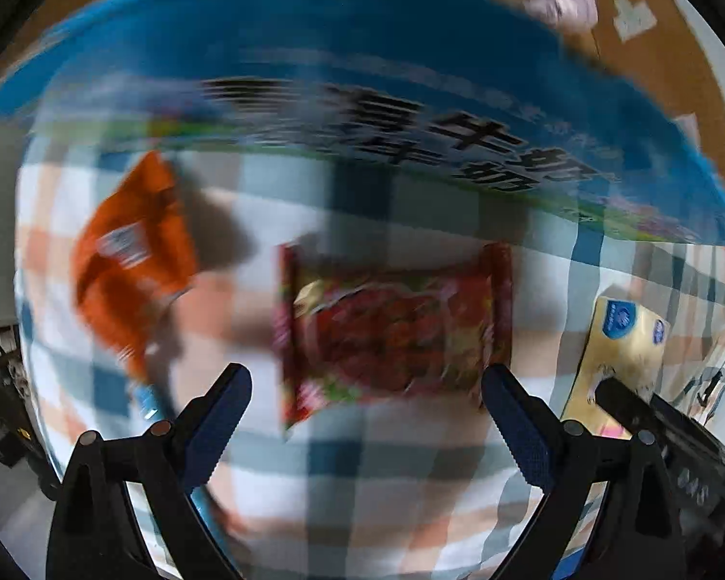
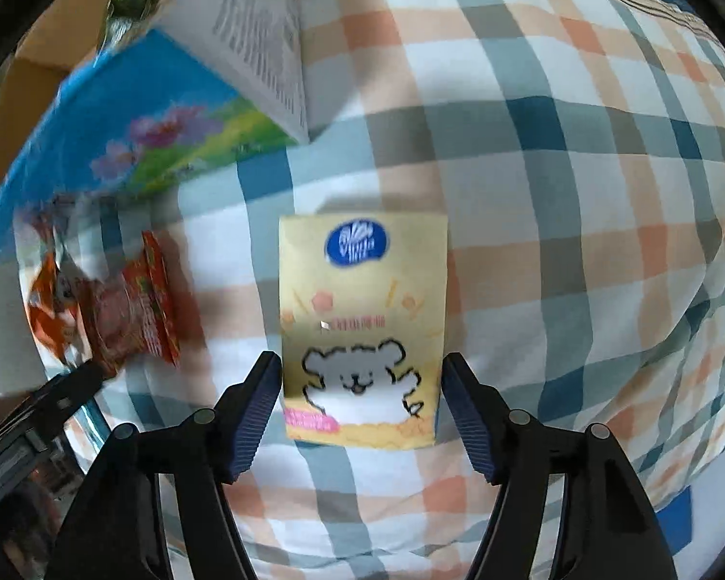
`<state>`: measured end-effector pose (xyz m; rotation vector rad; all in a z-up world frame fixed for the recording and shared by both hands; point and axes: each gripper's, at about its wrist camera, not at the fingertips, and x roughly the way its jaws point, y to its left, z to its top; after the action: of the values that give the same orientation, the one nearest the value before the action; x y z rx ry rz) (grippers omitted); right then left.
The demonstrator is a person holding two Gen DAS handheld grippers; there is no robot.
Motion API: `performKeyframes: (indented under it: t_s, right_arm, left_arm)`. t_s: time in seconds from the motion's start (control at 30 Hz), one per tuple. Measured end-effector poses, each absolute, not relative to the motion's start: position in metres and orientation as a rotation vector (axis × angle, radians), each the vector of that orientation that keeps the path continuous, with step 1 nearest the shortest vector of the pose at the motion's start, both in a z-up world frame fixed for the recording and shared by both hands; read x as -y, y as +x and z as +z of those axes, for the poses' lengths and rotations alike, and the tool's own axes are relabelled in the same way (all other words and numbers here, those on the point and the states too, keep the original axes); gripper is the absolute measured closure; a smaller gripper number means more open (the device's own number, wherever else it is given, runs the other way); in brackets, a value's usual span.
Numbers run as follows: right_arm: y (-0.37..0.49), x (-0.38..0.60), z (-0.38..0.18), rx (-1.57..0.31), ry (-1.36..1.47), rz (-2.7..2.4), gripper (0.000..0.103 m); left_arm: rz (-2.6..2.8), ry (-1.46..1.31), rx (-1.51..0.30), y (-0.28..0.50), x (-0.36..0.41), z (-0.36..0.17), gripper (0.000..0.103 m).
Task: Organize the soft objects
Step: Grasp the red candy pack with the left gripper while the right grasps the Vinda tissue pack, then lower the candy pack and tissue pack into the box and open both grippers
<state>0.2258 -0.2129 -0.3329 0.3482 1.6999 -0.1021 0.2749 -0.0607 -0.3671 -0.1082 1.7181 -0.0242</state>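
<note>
Right gripper spread wide, straddling the yellow tissue pack at frame centre on the checked cloth. Light, squashy, probably slick wrapper — squeeze its long sides. Left gripper open too.

Left gripper: jaws wide apart, nothing between pads; fingers rise from bottom edge of left wrist view, tips reaching lower centre of frame; view motion-blurred. Its black body also shows at lower left of right wrist view.

Right gripper: jaws spread, tips at lower centre of own view, one either side of pack, just beside its lower edges; contact cannot be told. Its black body shows at lower right of left wrist view.
</note>
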Motion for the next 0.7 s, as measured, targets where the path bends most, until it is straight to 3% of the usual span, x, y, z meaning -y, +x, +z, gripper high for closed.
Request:
performKeyframes:
  t_s: [0.3, 0.43, 0.7]
  right_arm:
    - [0.236, 0.229, -0.354, -1.741, 0.396, -0.131, 0.032]
    - [0.236, 0.239, -0.360, -1.758, 0.410, -0.137, 0.033]
    - [0.216, 0.230, -0.357, -1.762, 0.369, -0.113, 0.037]
  left_arm:
    - [-0.018, -0.003, -1.692, 0.294, 0.085, -0.386, 0.006]
    - [-0.026, 0.009, -1.667, 0.294, 0.084, -0.384, 0.014]
    - [-0.037, 0.066, -1.622, 0.264, 0.110, -0.369, 0.018]
